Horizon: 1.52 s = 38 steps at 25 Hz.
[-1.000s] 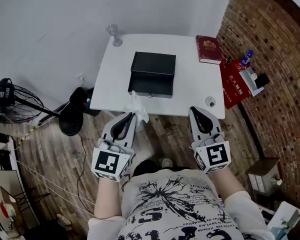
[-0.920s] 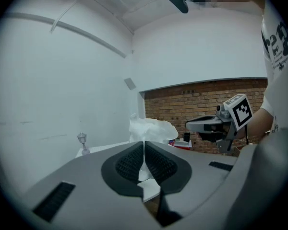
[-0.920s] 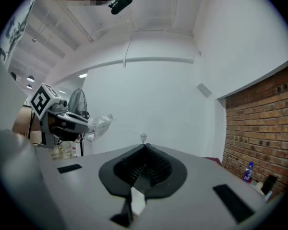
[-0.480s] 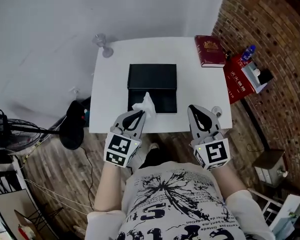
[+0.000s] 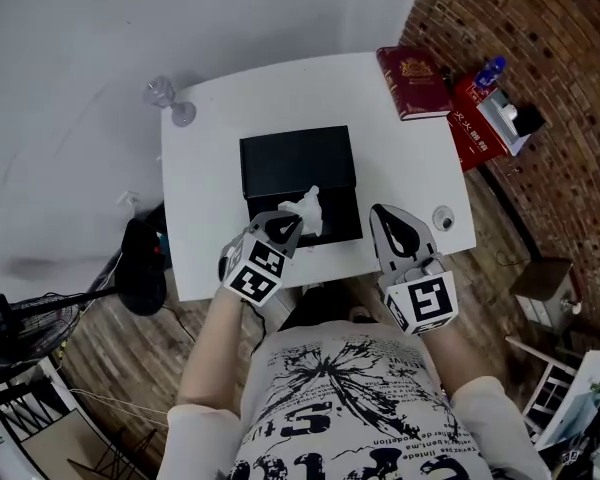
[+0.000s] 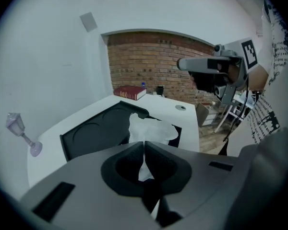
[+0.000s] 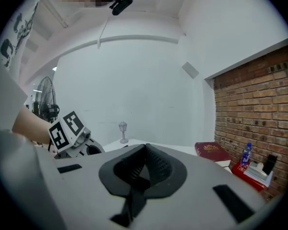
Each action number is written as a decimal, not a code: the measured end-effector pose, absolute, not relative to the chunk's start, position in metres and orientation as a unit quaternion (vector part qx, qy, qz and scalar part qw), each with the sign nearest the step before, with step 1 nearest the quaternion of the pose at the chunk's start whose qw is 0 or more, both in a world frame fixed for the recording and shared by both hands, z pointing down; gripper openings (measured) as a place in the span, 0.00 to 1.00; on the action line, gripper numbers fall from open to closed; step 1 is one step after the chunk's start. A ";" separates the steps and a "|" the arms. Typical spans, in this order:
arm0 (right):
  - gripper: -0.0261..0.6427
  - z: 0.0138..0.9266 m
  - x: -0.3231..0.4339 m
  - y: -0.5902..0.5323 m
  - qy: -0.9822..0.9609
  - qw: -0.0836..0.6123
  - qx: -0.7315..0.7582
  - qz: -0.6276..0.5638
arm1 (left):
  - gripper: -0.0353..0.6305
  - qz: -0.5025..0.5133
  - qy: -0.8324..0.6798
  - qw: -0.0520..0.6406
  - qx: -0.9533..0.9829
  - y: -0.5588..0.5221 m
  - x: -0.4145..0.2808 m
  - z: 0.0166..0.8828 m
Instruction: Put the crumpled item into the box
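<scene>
left gripper point(image 5: 292, 223): jaws pinched on crumpled tissue point(image 5: 308, 206), poised over black box point(image 5: 295, 158), frame centre, for release inside. right gripper point(image 5: 382, 218): closed, empty, idle.

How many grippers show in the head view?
2. The left gripper is over the near part of the black box, shut on the crumpled white paper; the right gripper is beside the box above the white table, shut and empty.

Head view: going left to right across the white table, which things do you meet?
A stemmed glass ornament → black box → red book; the crumpled tissue overlaps the box, so it is left out.
</scene>
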State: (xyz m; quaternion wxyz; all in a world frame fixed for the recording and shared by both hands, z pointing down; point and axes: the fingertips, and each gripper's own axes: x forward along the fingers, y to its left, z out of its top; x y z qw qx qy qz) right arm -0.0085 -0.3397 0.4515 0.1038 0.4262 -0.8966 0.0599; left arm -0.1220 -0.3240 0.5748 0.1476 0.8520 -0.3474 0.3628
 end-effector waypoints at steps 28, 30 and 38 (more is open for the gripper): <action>0.06 0.475 -0.003 -0.368 -0.856 0.139 0.489 0.098 | 0.30 0.405 -0.266 0.155 0.861 -0.340 -0.110 0.625; 0.06 0.469 -0.005 -0.370 -0.861 0.136 0.481 0.094 | 0.29 0.380 -0.293 0.146 0.865 -0.344 -0.114 0.605; 0.06 0.430 -0.028 -0.366 -0.894 0.115 0.430 0.058 | 0.22 0.273 -0.402 0.113 0.867 -0.347 -0.146 0.500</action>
